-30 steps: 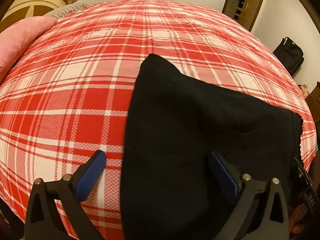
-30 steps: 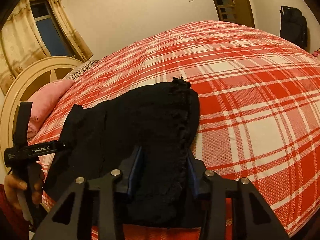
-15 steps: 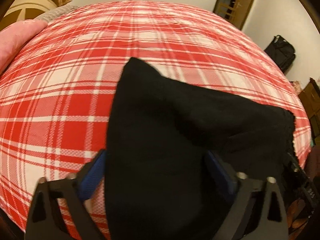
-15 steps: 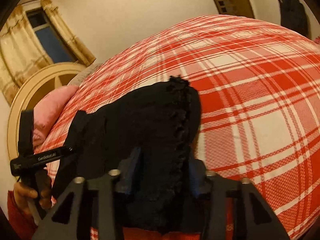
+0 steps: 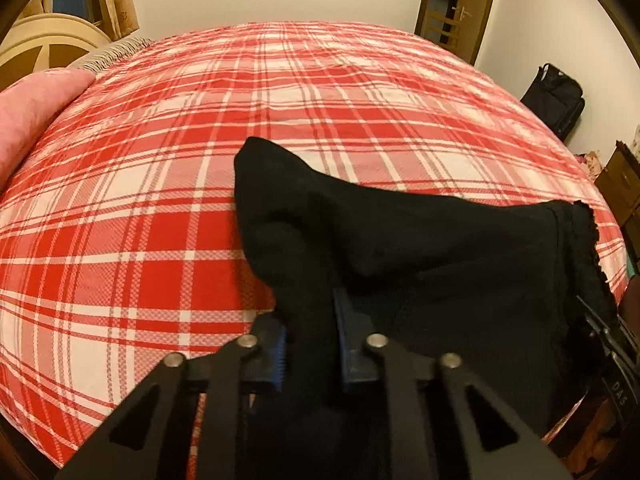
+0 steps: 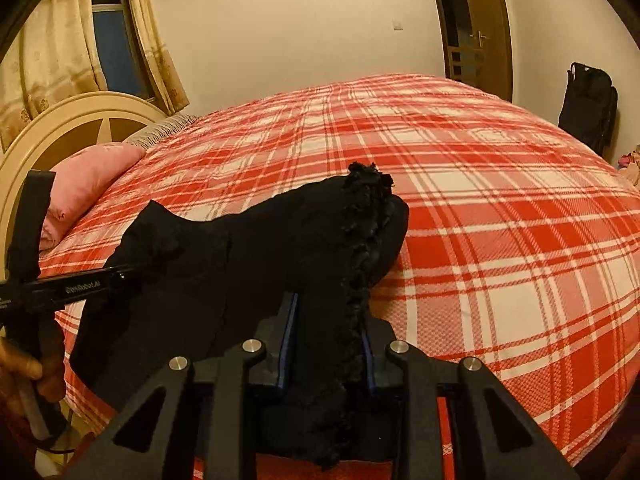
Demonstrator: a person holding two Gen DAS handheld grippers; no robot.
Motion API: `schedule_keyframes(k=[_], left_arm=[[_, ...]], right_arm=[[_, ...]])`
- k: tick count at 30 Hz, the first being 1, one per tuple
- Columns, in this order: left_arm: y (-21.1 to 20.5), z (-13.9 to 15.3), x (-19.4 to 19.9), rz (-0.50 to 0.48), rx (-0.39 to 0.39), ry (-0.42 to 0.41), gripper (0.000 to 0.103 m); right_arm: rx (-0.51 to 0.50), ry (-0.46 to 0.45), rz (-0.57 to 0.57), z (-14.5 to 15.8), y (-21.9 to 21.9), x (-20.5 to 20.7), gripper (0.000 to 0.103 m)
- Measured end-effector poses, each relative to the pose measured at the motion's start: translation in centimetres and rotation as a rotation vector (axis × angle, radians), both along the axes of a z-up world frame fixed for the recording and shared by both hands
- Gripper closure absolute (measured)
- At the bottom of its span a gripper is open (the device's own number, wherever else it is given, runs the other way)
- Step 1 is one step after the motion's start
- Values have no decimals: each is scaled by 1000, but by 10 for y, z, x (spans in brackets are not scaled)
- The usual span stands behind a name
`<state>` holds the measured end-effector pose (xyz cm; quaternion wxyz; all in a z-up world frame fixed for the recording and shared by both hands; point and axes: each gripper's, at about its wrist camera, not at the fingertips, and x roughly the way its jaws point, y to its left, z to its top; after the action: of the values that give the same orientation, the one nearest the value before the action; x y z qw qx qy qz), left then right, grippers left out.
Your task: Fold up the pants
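Black pants point(image 5: 420, 248) lie bunched near the front edge of a red plaid bed point(image 5: 200, 160). My left gripper point(image 5: 310, 344) is shut on a fold of the black fabric, with cloth pinched between its blue pads. In the right wrist view the pants point(image 6: 248, 256) show a frayed hem running down into my right gripper point(image 6: 326, 344). Its jaws are closing, and the pads press on that hem end. The left gripper point(image 6: 132, 276) enters from the left edge of this view, held by a hand point(image 6: 24, 372).
A pink pillow point(image 6: 80, 184) and a cream round headboard point(image 6: 76, 120) are at the bed's far left. A black bag point(image 6: 588, 104) leans on the wall at the right, beside a wooden door point(image 6: 476, 32). Wooden furniture point(image 5: 616, 188) stands off the bed's right side.
My left gripper's jaws went from wide open around the fabric to shut on a pinched fold. The right gripper's jaws narrowed on the hem and lifted it slightly.
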<state>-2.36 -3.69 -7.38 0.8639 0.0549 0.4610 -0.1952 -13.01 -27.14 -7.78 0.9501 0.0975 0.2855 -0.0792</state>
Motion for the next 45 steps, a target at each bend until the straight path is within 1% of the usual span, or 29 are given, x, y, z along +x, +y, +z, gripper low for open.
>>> schedule_keyframes(k=[2,4,5,7,8,9,10,11,12,13,14,15,17,18,19,20,21,22,23,24,26,29,31,34,39,41,45], left_arm=[[7,3,2,-1,-53,10,86],[25,5,6,-7,-177,50,86],[31,5,9,-8,-211,66,84],[49,0,17,20,-278,120,73],[56,-2,20,44,-291,135,62],[63,-5,23,68,-300,147,54],[68,-8,26,85,-304,167,50],[69,-9,27,85,-308,180,41],[69,-12,28,80,-316,192,36],[66,-12,27,73,-316,187,34],[63,-12,26,66,-307,180,29],[57,-12,24,55,-289,171,23],[43,-11,19,35,-242,145,20],[38,-12,18,23,-221,134,21],[30,-13,14,6,-205,124,24],[25,-13,12,-12,-202,121,37],[18,-11,7,-24,-172,100,46],[17,-11,7,-33,-157,90,54],[14,-10,5,-42,-144,84,69],[14,-8,6,-33,-145,77,78],[19,-5,8,-8,-165,82,84],[16,0,4,-7,-138,52,86],[13,7,-3,-13,-110,15,86],[10,17,-8,-18,-101,-16,87],[15,30,-8,-10,-95,-47,87],[19,37,-8,0,-80,-76,87],[32,47,-4,35,-76,-109,87]], right_arm=[[-4,-2,0,2,0,-1,76],[2,2,-3,1,-1,-1,76],[13,8,-9,-1,-3,0,76],[34,19,-20,-6,-6,2,76],[45,23,-25,-8,-8,3,76],[63,26,-29,-11,-10,4,76],[72,26,-30,-12,-12,4,76],[80,26,-30,-13,-13,4,76],[84,27,-29,-14,-14,5,76],[83,28,-28,-14,-14,5,76],[81,30,-27,-15,-14,5,76],[80,31,-27,-16,-14,5,75],[82,30,-28,-17,-15,5,75],[81,31,-29,-17,-15,5,75],[77,31,-31,-17,-14,5,75],[72,32,-32,-17,-13,5,75],[59,35,-32,-16,-11,6,76],[45,36,-31,-14,-9,6,76],[27,34,-31,-12,-6,6,76],[16,32,-31,-10,-4,5,76],[-13,25,-31,-6,1,4,76],[-38,11,-28,2,6,2,76],[-50,-5,-24,7,9,0,77],[-73,-25,-11,17,18,0,77],[-94,-58,44,33,36,9,78],[-102,-74,69,41,45,15,78],[-116,-106,116,54,65,30,78]])
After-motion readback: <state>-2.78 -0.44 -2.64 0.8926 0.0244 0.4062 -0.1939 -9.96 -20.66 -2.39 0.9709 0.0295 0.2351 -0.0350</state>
